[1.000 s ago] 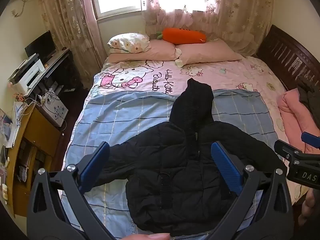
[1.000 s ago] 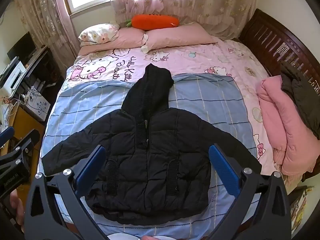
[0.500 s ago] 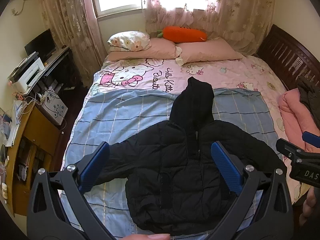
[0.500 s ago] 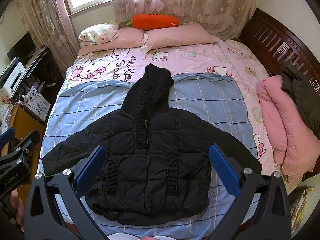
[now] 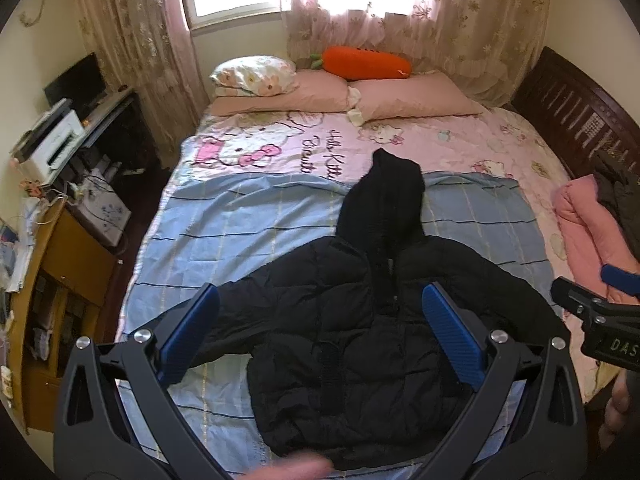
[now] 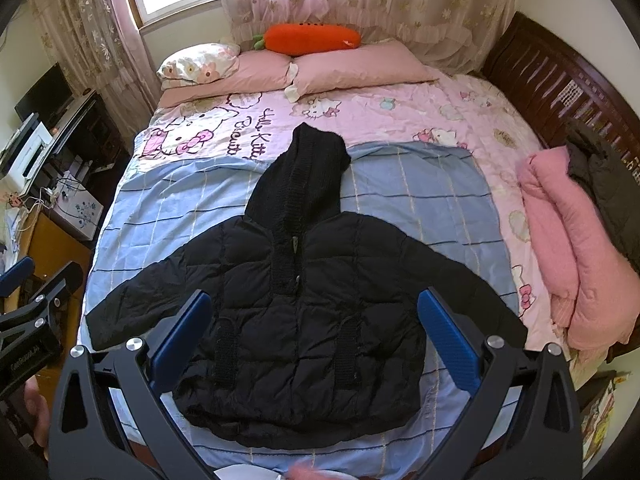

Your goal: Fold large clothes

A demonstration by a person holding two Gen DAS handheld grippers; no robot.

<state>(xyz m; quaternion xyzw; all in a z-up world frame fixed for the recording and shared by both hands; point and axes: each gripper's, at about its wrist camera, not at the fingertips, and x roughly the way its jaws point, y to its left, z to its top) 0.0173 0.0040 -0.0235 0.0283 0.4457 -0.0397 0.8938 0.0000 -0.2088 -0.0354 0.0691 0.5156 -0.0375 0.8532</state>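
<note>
Jacket flat, fold not started

I hold both tongs, left [image 5: 320, 332] and right [image 6: 316, 330], wide and empty above the jacket [image 6: 304, 312] lying ahead; I should pinch each sleeve cuff first, folding inward evenly.

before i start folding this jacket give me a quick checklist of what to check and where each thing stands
1. Jacket spread flat on the blue sheet: ok, front up, hood pointing to the pillows.
2. Both sleeves spread out to the sides: ok, though the tongs cover part of each.
3. Left tongs open and empty: ok, above the jacket.
4. Right tongs open and empty: ok.
5. Room to fold: ok, the pink blanket lies apart at the bed's right edge.
6. Front closed all the way down: cannot tell, the fabric is too dark.
</note>
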